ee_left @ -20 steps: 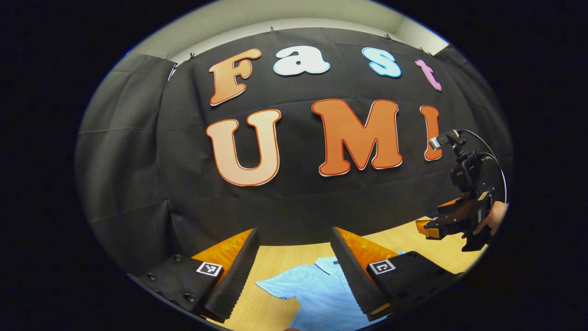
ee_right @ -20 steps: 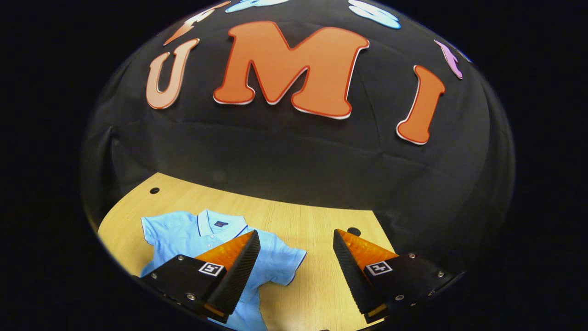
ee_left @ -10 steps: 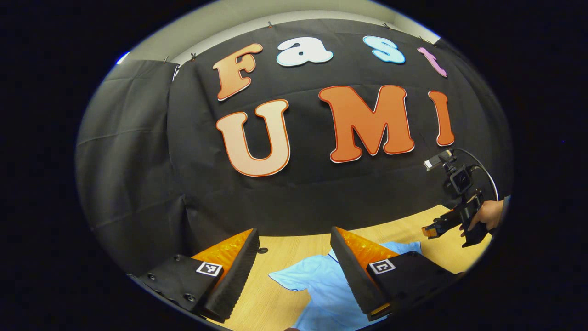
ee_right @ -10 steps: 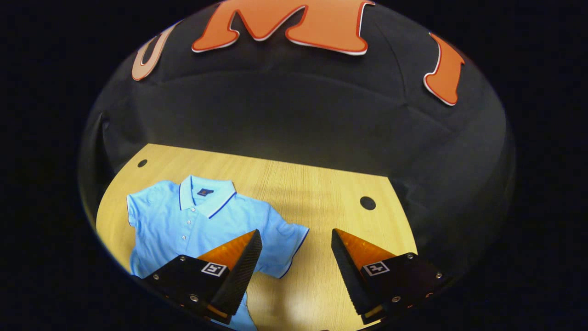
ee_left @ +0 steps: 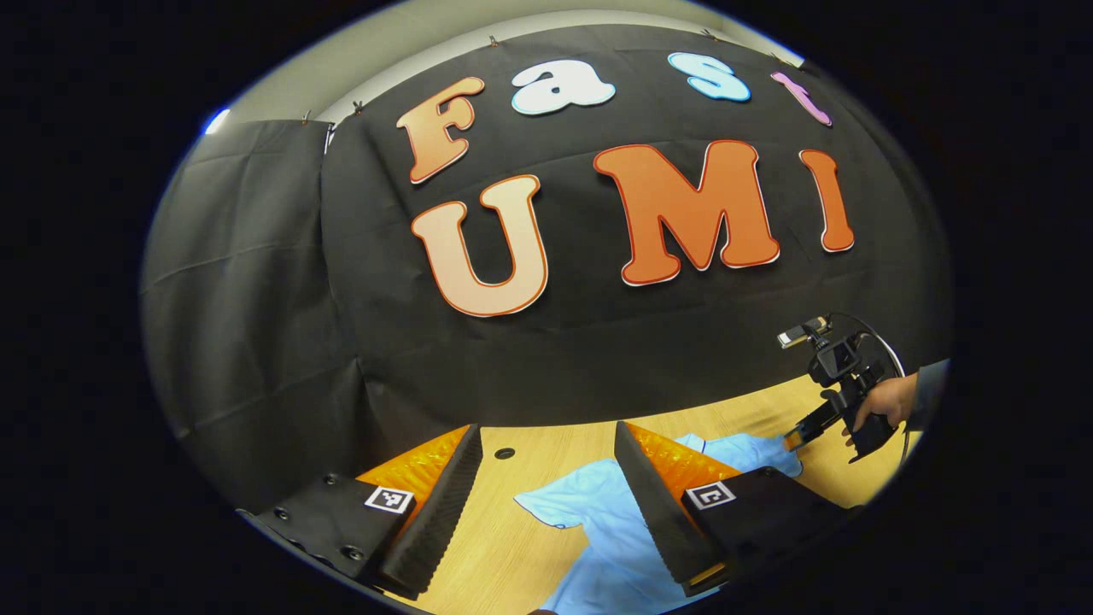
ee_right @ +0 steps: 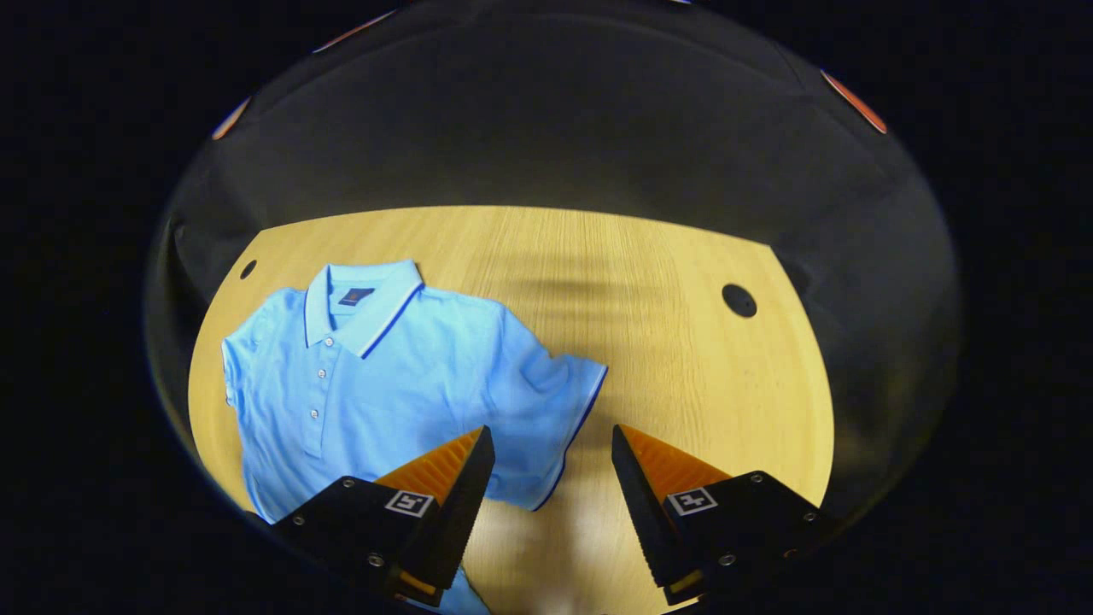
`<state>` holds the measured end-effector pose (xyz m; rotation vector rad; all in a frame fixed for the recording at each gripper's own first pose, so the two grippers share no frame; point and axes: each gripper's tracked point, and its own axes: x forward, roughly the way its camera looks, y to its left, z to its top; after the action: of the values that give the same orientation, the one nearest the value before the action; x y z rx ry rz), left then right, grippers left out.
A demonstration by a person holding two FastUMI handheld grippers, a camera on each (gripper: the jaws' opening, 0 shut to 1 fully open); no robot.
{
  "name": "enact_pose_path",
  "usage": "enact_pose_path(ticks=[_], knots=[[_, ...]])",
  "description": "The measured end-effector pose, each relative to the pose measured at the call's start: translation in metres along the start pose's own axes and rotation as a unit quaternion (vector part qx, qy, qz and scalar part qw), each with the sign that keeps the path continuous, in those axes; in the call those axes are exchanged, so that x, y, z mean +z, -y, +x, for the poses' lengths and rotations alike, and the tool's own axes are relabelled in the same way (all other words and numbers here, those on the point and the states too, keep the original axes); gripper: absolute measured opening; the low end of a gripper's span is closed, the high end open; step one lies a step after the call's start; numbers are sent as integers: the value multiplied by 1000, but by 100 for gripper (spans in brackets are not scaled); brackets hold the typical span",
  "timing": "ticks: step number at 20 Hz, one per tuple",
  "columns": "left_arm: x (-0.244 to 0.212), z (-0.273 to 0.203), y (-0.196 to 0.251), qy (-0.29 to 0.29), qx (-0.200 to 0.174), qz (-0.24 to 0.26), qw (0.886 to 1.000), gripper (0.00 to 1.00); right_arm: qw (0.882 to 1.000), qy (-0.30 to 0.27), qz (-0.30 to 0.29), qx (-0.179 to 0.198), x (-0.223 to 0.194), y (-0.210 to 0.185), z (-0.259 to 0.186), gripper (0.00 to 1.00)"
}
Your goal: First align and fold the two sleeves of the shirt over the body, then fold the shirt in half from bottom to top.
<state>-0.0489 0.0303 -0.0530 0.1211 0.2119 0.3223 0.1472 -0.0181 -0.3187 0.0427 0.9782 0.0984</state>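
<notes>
Shirt [ee_right: 376,376] is lying flat and unfolded on the wooden table [ee_right: 683,359], ahead and to the left of my right gripper [ee_right: 552,444], collar at the far end and hem running back under my left finger. Its long axis is running roughly along my line of sight, tilted a little left. Nearest to me is the right-hand sleeve [ee_right: 555,410]: its dark-trimmed cuff is sitting just ahead of the gap between the fingers, which I am holding wide apart with nothing in them. My left gripper [ee_left: 546,444] is likewise gaping wide and empty, with the other sleeve [ee_left: 555,504] lying ahead between its fingers. I judge the right gripper the closer one. A small dark label is showing inside the collar; I cannot read it.
</notes>
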Motion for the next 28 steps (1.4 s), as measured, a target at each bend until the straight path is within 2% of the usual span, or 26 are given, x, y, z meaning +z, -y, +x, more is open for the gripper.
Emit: enact_pose_path(ticks=[4,7,11,13,15,16,17,18,19,20,24,28], knots=[[-2,2,4,-6,8,0,1000,100,999,-25,20,-2,-6,3,25,81],[1,4,8,-4,11,5,1000,100,998,-45,34,-4,-12,3,40,72],[0,11,12,-6,13,0,1000,100,998,-48,50,-13,-9,2,51,71],[-1,12,13,-10,14,-2,1000,100,998,-45,47,-12,-7,-4,52,58],[-2,12,13,-12,15,-1,1000,100,997,-44,57,-17,-4,-8,53,37],[-2,11,12,-12,17,0,1000,100,997,-46,68,-17,-4,-10,53,22],[-1,12,11,-12,17,1,1000,100,996,-49,78,-14,-3,-11,53,16],[-2,11,11,-11,18,1,1000,100,994,-53,92,6,-2,-17,51,11],[-2,11,10,-12,17,1,1000,100,991,-59,116,41,1,-29,46,9],[-4,9,9,-14,19,1,1000,97,989,-59,125,57,2,-33,44,7],[-10,16,1,-17,20,-10,1000,100,990,-8,103,98,25,-50,27,7],[-21,29,-12,-23,20,-22,999,100,985,16,98,141,39,-88,12,6]])
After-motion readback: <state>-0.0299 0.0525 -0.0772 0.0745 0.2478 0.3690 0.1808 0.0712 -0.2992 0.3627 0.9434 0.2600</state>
